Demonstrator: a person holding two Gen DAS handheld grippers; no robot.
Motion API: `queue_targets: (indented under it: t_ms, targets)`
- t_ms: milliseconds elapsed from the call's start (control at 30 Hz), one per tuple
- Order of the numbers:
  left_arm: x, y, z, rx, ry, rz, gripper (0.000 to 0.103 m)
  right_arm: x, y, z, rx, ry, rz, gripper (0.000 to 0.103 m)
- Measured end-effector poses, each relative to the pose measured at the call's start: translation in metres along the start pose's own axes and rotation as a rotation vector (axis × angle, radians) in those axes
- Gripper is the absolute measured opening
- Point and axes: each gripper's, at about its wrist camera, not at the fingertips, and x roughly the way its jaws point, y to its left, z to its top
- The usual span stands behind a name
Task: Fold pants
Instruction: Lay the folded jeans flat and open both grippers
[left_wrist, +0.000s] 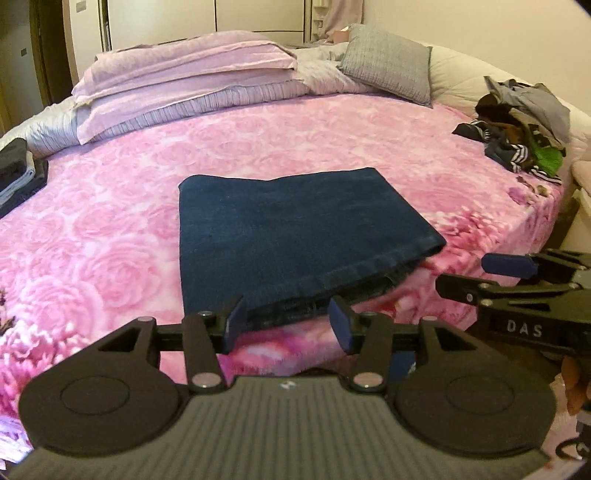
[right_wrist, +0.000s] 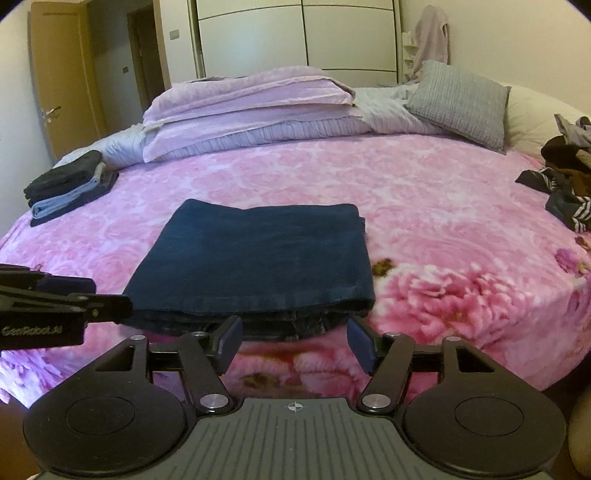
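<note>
From the left wrist view, the left gripper (left_wrist: 288, 322) has its 2 blue-padded fingers (left_wrist: 236, 320) spread wide, gripping nothing, just short of the near edge of the dark blue denim pants (left_wrist: 291, 236), folded into a flat rectangle on the pink rose-patterned bedspread (left_wrist: 110, 221). The right gripper (left_wrist: 487, 275) enters from the right, near the pants' right corner.

From the right wrist view, the right gripper (right_wrist: 293, 341) is likewise wide apart and empty before the folded pants (right_wrist: 258, 258). A stack of folded dark and pale-blue clothes (right_wrist: 66, 186) lies far left; a loose heap of mixed garments (right_wrist: 565, 177) lies far right.
</note>
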Motion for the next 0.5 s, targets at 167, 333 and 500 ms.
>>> queue_targets:
  t_ms: [167,333,500]
  targets:
    - [-0.014,-0.001,-0.006,0.006,-0.019,-0.001,0.049,-0.014,0.005,-0.005,0.003,-0.022,-0.002,0.061]
    - [-0.016,0.001,-0.006,0.005,-0.024,0.008,0.051,-0.014,0.005,-0.005,0.001,-0.024,0.001,0.061]
    - [-0.007,0.010,-0.002,-0.015,-0.019,0.005,0.055,-0.006,0.002,-0.001,-0.002,-0.018,0.012,0.062]
